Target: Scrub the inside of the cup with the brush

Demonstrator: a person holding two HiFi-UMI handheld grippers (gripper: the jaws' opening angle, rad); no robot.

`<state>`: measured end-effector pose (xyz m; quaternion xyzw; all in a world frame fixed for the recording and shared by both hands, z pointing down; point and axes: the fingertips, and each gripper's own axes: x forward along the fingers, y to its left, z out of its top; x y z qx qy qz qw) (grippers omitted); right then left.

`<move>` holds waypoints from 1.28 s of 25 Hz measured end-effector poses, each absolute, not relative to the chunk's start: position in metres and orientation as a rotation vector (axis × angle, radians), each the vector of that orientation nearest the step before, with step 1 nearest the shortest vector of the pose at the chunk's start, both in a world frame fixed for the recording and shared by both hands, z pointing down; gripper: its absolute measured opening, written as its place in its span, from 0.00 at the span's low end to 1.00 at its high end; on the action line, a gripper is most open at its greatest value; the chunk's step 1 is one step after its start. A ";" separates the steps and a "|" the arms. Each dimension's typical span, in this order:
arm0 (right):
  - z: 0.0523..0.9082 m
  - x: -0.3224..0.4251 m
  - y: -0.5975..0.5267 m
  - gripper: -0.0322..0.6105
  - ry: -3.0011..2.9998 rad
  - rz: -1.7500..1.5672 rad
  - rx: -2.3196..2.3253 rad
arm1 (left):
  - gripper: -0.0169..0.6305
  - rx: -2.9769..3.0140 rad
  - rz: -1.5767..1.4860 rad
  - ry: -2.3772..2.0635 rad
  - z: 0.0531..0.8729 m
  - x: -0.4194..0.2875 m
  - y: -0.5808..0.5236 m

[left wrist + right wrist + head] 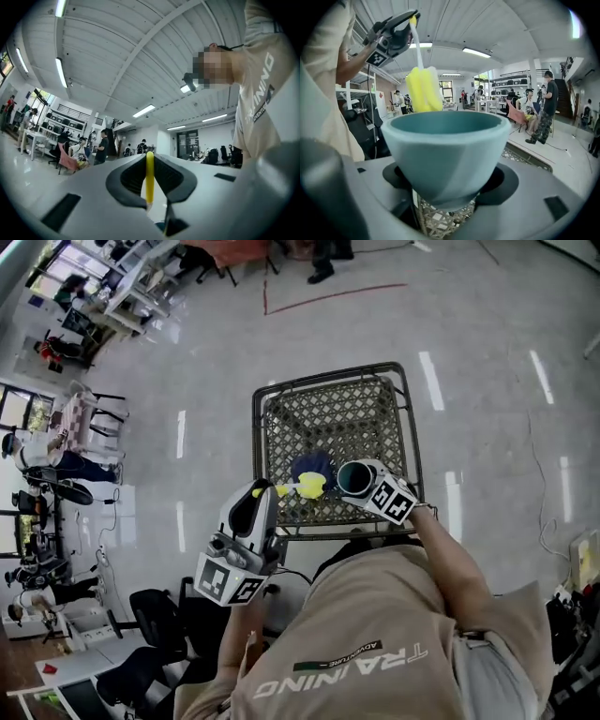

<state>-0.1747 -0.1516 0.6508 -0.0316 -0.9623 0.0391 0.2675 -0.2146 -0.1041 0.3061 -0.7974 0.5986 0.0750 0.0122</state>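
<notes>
In the left gripper view, the thin handle of the yellow sponge-headed brush [149,176] runs down between the left gripper's [150,187] jaws, and its lower end disappears behind the grey body. In the right gripper view, the right gripper's [450,197] jaws cover the foot of the smooth teal cup [445,150]. The cup's rim hides the bottom of the brush's sponge, so whether it sits inside or just behind cannot be told. In the head view, a dark blue thing [312,465] on the wire-mesh table [328,409] is partly covered and too small to identify.
</notes>
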 end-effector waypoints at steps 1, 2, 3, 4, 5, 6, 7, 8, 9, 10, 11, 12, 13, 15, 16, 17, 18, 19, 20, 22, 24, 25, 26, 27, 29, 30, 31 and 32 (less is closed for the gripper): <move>0.644 -0.173 -0.147 0.65 -2.597 0.107 -0.066 | 0.11 -2.514 0.249 1.801 0.296 -0.212 -0.105; 0.637 -0.171 -0.143 0.65 -2.595 0.107 -0.053 | 0.11 -2.540 0.273 1.745 0.286 -0.210 -0.106; 0.631 -0.169 -0.141 0.65 -2.588 0.103 -0.047 | 0.11 -2.563 0.306 1.699 0.275 -0.207 -0.108; 0.625 -0.164 -0.142 0.65 -2.578 0.091 -0.047 | 0.11 -2.583 0.340 1.659 0.264 -0.203 -0.110; 0.619 -0.160 -0.145 0.65 -2.566 0.071 -0.047 | 0.11 -2.601 0.368 1.619 0.254 -0.199 -0.114; 0.613 -0.157 -0.149 0.65 -2.557 0.048 -0.045 | 0.11 -2.615 0.385 1.575 0.244 -0.194 -0.116; 0.608 -0.155 -0.149 0.65 -2.551 0.030 -0.038 | 0.11 -2.629 0.392 1.529 0.236 -0.189 -0.117; 0.602 -0.154 -0.147 0.65 -2.549 0.017 -0.030 | 0.11 -2.642 0.395 1.486 0.230 -0.184 -0.114; 0.598 -0.154 -0.142 0.65 -2.547 0.008 -0.024 | 0.11 -2.651 0.398 1.450 0.227 -0.179 -0.110; 0.594 -0.156 -0.137 0.65 -2.545 -0.004 -0.024 | 0.11 -2.660 0.406 1.423 0.225 -0.176 -0.107; 0.592 -0.158 -0.133 0.65 -2.540 -0.019 -0.029 | 0.11 -2.668 0.419 1.405 0.224 -0.173 -0.105; 0.589 -0.160 -0.129 0.65 -2.534 -0.039 -0.040 | 0.11 -2.679 0.432 1.392 0.225 -0.172 -0.105; 0.587 -0.162 -0.127 0.65 -2.530 -0.062 -0.052 | 0.11 -2.689 0.443 1.382 0.227 -0.170 -0.106; 0.583 -0.165 -0.127 0.65 -2.527 -0.098 -0.069 | 0.11 -2.710 0.451 1.381 0.234 -0.168 -0.112; 0.583 -0.166 -0.128 0.65 -2.526 -0.105 -0.071 | 0.11 -2.720 0.452 1.394 0.240 -0.168 -0.115; 0.582 -0.167 -0.129 0.65 -2.526 -0.105 -0.072 | 0.11 -2.729 0.454 1.411 0.245 -0.169 -0.117; 0.580 -0.168 -0.129 0.65 -2.529 -0.103 -0.073 | 0.11 -2.736 0.459 1.428 0.250 -0.171 -0.117; 0.576 -0.168 -0.128 0.65 -2.534 -0.104 -0.076 | 0.11 -2.741 0.464 1.444 0.254 -0.173 -0.116; 0.570 -0.169 -0.126 0.65 -2.541 -0.111 -0.077 | 0.11 -2.745 0.468 1.462 0.258 -0.175 -0.114; 0.558 -0.169 -0.120 0.65 -2.552 -0.128 -0.081 | 0.11 -2.754 0.467 1.511 0.268 -0.177 -0.109; 0.548 -0.170 -0.111 0.65 -2.560 -0.137 -0.101 | 0.11 -2.757 0.454 1.566 0.280 -0.180 -0.104; 0.543 -0.171 -0.107 0.65 -2.564 -0.141 -0.115 | 0.11 -2.755 0.451 1.588 0.286 -0.181 -0.102; 0.540 -0.172 -0.104 0.65 -2.566 -0.146 -0.127 | 0.11 -2.751 0.455 1.606 0.290 -0.183 -0.101; 0.538 -0.173 -0.101 0.65 -2.567 -0.151 -0.136 | 0.11 -2.746 0.465 1.619 0.293 -0.185 -0.100; 0.536 -0.176 -0.097 0.65 -2.565 -0.159 -0.152 | 0.11 -2.730 0.473 1.641 0.296 -0.189 -0.097; 0.535 -0.177 -0.093 0.65 -2.562 -0.165 -0.165 | 0.11 -2.720 0.469 1.650 0.297 -0.190 -0.095; 0.534 -0.179 -0.088 0.65 -2.559 -0.172 -0.179 | 0.11 -2.710 0.463 1.657 0.297 -0.191 -0.092; 0.533 -0.181 -0.083 0.65 -2.554 -0.181 -0.193 | 0.11 -2.699 0.455 1.662 0.296 -0.191 -0.090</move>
